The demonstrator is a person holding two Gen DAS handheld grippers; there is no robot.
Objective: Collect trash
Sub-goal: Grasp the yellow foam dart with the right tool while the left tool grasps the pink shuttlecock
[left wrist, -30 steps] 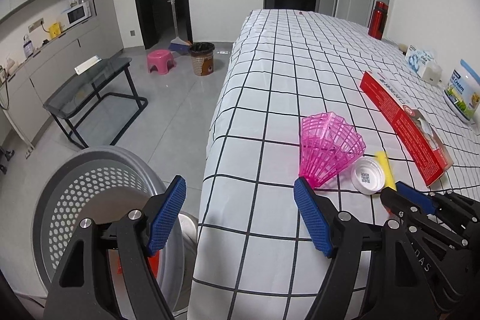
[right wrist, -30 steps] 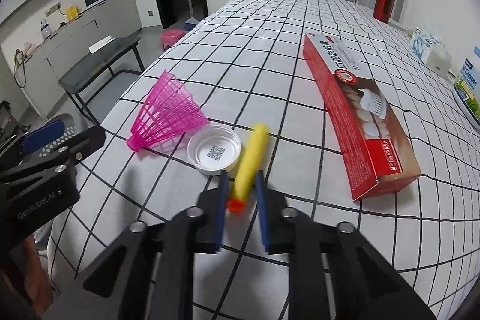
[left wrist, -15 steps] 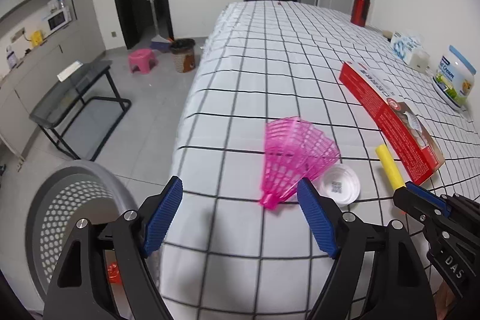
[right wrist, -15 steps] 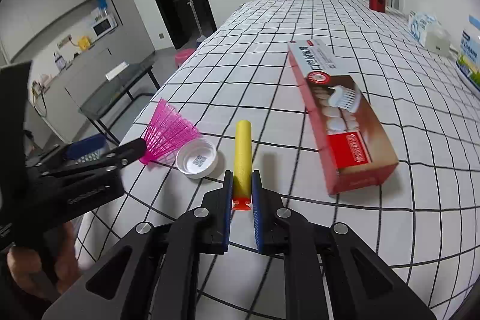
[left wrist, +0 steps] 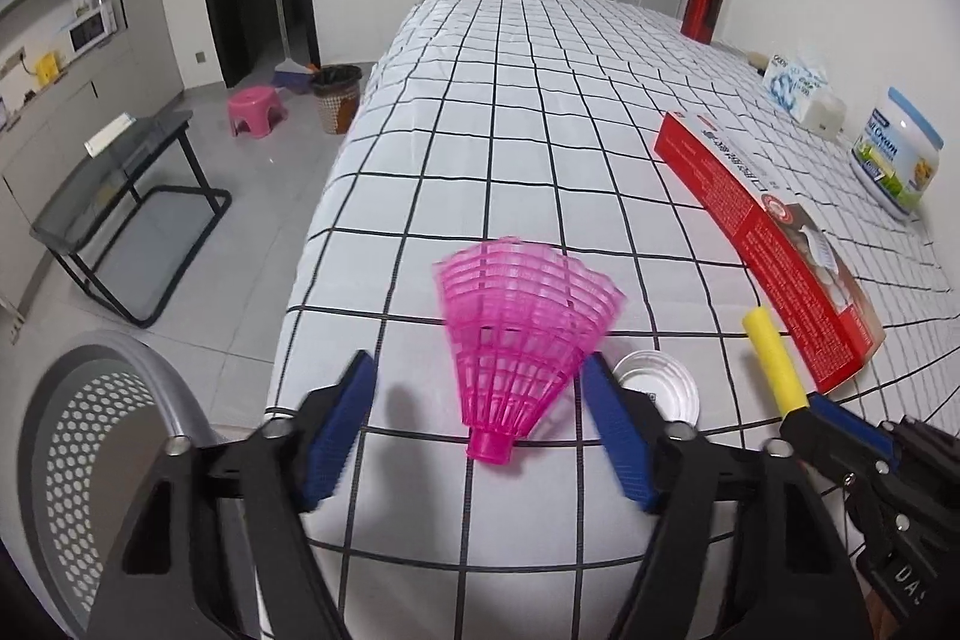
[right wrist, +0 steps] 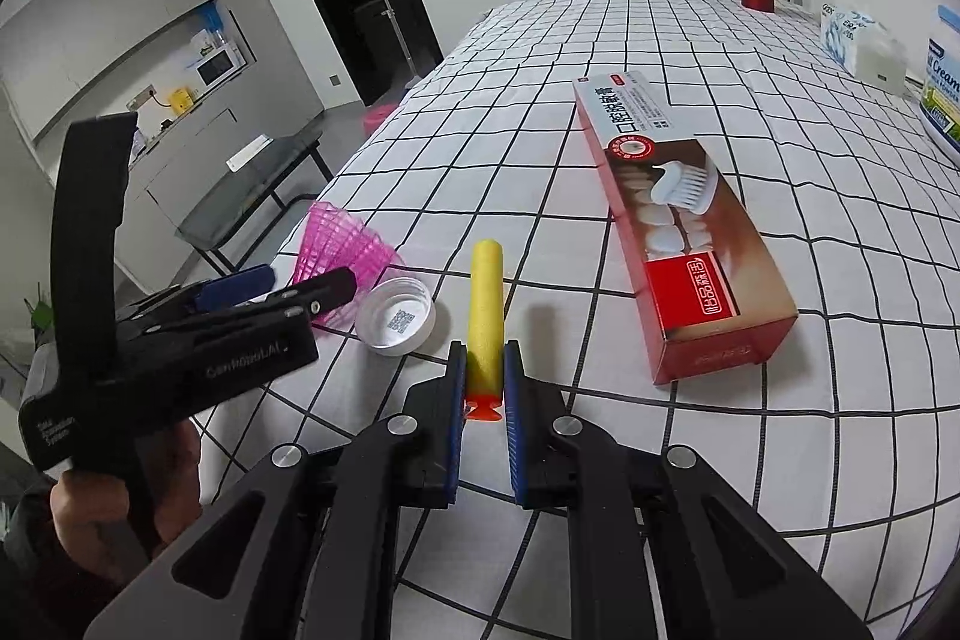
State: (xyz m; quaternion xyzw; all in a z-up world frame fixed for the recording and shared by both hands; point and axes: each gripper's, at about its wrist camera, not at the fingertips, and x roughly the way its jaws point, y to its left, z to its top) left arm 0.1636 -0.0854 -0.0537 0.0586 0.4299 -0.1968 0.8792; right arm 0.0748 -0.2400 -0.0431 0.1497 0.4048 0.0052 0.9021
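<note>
Clearly the right claw (right wrist: 485, 388) is clenched on the foam dart (right wrist: 486, 304), gripping near its orange tip, with the yellow shaft pointing forward past the fingers. Foam that light will squash and bend, so a gentle hold low on the shaft looks wise. Ahead of the left claw (left wrist: 480, 436), which is spread wide and grasps nothing, lies the pink shuttlecock (left wrist: 522, 340), its base between the 2 fingers; thin plastic, it probably crushes easily, so the stub base seems the safest hold. Just right of it sits a white cap (left wrist: 657, 388), partly hidden. Lower left, the bin (left wrist: 108, 436) is cut off, its contents unseen.
</note>
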